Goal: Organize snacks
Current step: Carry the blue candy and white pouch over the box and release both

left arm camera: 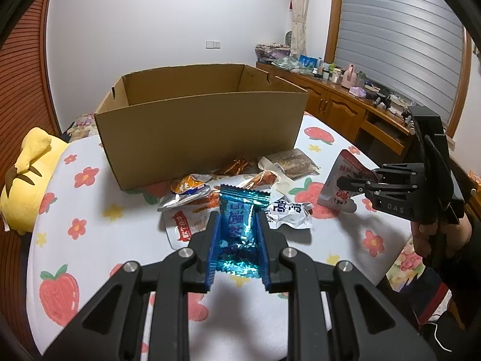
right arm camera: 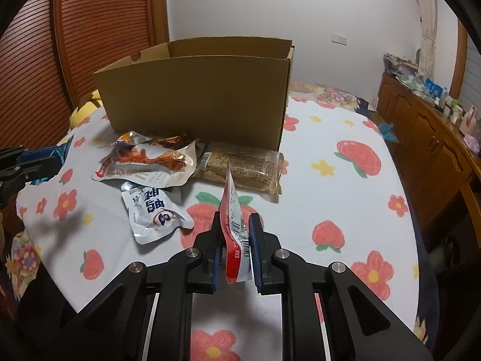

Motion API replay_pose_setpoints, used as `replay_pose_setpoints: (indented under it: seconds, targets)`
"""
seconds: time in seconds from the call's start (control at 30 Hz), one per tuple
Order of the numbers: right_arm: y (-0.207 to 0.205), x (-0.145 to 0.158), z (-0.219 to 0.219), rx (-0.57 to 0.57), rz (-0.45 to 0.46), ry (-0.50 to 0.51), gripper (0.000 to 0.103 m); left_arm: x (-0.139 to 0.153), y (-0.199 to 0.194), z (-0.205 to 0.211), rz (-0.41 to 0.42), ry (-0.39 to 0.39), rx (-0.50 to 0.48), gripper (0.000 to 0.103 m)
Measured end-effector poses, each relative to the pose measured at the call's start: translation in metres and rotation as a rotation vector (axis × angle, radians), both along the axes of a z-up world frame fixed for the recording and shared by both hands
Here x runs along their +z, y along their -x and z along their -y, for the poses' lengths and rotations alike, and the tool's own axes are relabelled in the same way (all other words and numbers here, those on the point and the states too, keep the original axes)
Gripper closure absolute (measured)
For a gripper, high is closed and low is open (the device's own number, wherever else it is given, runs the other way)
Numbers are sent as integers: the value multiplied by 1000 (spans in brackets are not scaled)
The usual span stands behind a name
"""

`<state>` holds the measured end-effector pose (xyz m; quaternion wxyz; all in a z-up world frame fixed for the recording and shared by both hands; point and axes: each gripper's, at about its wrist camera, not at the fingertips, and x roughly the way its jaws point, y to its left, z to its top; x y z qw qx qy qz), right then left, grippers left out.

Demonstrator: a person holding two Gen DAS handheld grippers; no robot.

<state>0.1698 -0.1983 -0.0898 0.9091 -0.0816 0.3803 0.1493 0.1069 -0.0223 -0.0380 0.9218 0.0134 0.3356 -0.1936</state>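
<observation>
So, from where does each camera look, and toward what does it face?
Left wrist view: sits on the left gripper, facing the box; it holds a blue packet; the right gripper and a hand show.
Right wrist view: sits on the right gripper, facing the box; it holds a red and white pouch.
Shared: box, snack pile, bedspread.

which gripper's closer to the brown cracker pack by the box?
Right. The right gripper, shut on a red-and-white pouch, sits just in front of the cracker pack. The left gripper, holding a blue packet, is farther left.
</observation>
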Motion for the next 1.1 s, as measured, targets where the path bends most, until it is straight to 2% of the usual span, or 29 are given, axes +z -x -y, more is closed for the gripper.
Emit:
replay_pose_setpoints:
  seconds: [0.63, 1.1]
  targets:
    - [9, 31, 1, 21, 63, -20, 89, 16, -5, 3, 34, 9, 3, 82]
    - [1, 83, -21, 90, 163, -13, 89, 48, -25, 0, 101, -5, 21, 82]
